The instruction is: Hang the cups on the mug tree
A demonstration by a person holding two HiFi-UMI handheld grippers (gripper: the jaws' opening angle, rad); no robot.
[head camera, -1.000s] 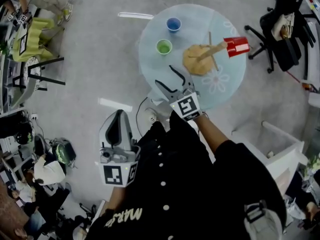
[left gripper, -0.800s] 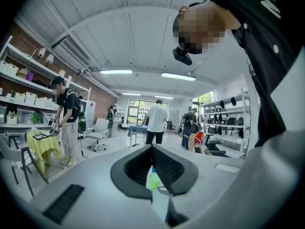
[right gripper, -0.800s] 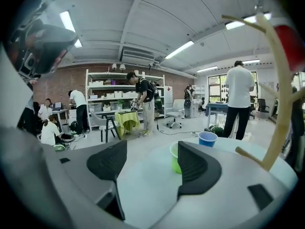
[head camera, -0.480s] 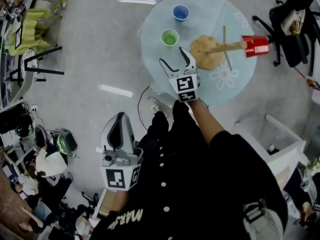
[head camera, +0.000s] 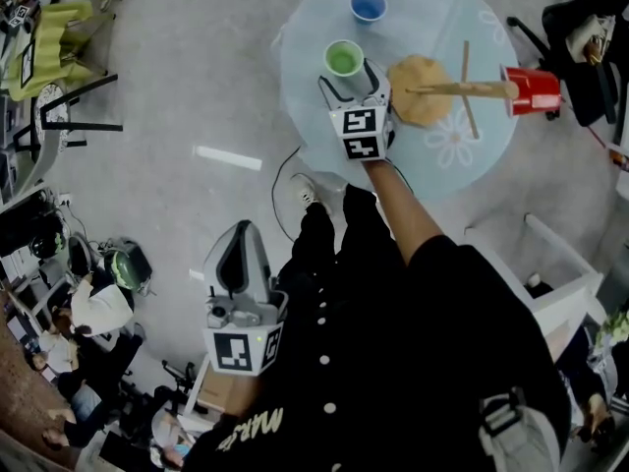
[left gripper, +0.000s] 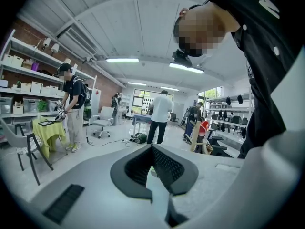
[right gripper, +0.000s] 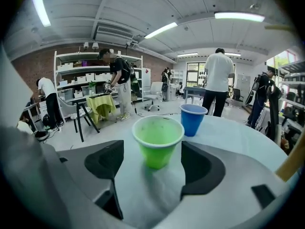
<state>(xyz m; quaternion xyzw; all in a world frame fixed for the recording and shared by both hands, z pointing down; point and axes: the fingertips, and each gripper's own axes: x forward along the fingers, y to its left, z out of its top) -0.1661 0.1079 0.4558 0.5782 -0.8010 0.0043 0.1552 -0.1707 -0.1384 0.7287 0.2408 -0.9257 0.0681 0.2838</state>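
A green cup (head camera: 344, 57) stands upright on the round glass table (head camera: 432, 23). My right gripper (head camera: 352, 80) reaches over the near rim. Its jaws have just been opening and now stand wide on either side of the green cup (right gripper: 157, 141), without touching it. Behind it stands a blue cup (head camera: 369, 6) (right gripper: 193, 119). To the right is the wooden mug tree (head camera: 417, 75), with a red cup (head camera: 532, 90) hanging from one arm. My left gripper (head camera: 237, 251) hangs low beside the person's body, away from the table, its jaws (left gripper: 153, 168) together and empty.
Black office chairs (head camera: 585, 37) stand right of the table and a white seat (head camera: 536, 283) at its near right. A cable (head camera: 280, 190) lies on the floor by the table's near edge. Several people work at benches and shelves on the left.
My right gripper has moved forward and down over the table to the green cup, and its jaws have spread wider. The left gripper has sunk a little.
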